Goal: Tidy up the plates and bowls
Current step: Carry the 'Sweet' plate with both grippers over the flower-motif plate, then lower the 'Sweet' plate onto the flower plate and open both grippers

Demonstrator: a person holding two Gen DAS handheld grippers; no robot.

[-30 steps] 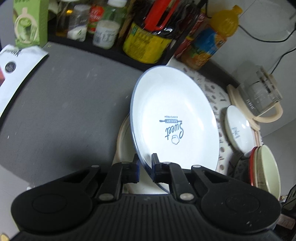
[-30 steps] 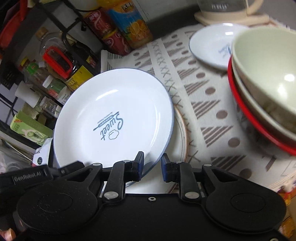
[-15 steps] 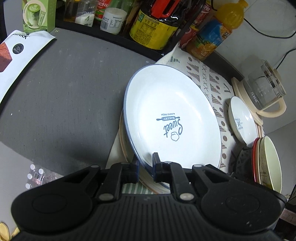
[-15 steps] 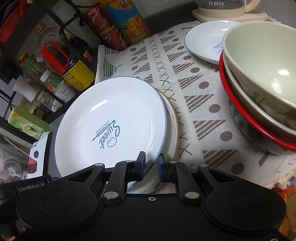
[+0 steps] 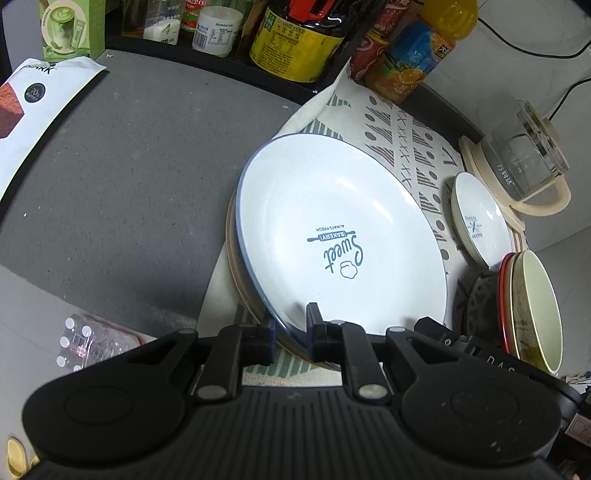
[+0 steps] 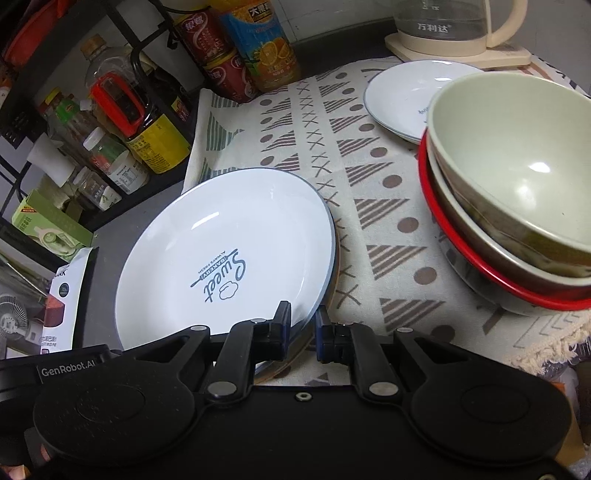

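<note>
A large white plate with a blue rim and "Sweet Bakery" print lies on a cream plate on the patterned cloth. It also shows in the right wrist view. My left gripper is shut on the near rim of the white plate. My right gripper also pinches that rim, jaws on either side of it. A small white plate lies at the back. A cream bowl is stacked in a red-rimmed bowl at the right.
A rack of bottles and jars stands at the left. Juice bottle and cans stand at the back, with a glass kettle on its base. A white packet lies on the grey counter.
The white plate has come down from a tilted, raised pose and now rests flat on the cream plate. Both grippers moved down with it, still holding its rim.
</note>
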